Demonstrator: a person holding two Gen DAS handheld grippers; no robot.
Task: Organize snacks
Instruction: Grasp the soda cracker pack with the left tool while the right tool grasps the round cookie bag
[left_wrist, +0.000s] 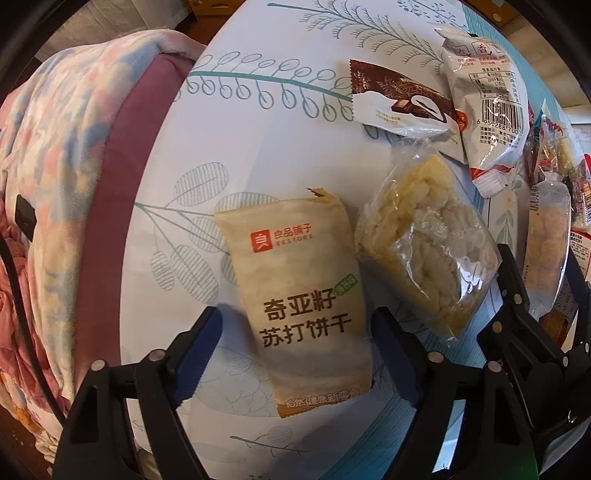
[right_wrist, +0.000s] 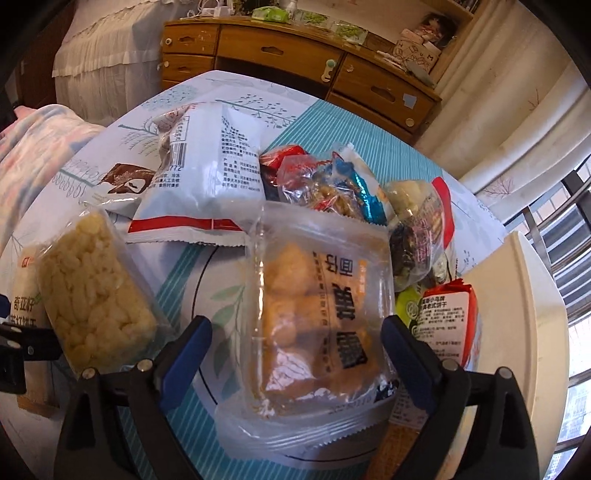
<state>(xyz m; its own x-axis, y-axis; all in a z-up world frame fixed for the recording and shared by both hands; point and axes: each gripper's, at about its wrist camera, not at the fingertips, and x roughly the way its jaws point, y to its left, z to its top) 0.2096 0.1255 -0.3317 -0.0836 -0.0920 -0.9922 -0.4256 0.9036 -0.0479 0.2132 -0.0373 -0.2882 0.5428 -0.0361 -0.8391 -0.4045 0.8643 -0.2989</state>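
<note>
In the left wrist view my left gripper (left_wrist: 295, 332) is open, its jaws either side of a beige soda cracker packet (left_wrist: 295, 291) lying on the table. A clear pack of pale puffed rice bars (left_wrist: 424, 243) lies just right of it. In the right wrist view my right gripper (right_wrist: 295, 343) is open around a clear packet of golden pastry (right_wrist: 314, 325). I cannot tell whether the fingers touch the packets. The rice bar pack (right_wrist: 92, 288) shows at the left there. The right gripper also shows in the left wrist view (left_wrist: 524, 295).
The table has a leaf-print cloth (left_wrist: 258, 122). A pile of snacks sits behind: a white packet (right_wrist: 207, 173), a chocolate packet (left_wrist: 399, 99) and wrapped candies (right_wrist: 332, 188). A white container (right_wrist: 517, 306) stands at the right. A pink blanket (left_wrist: 55, 184) lies left; a wooden dresser (right_wrist: 295, 62) stands behind.
</note>
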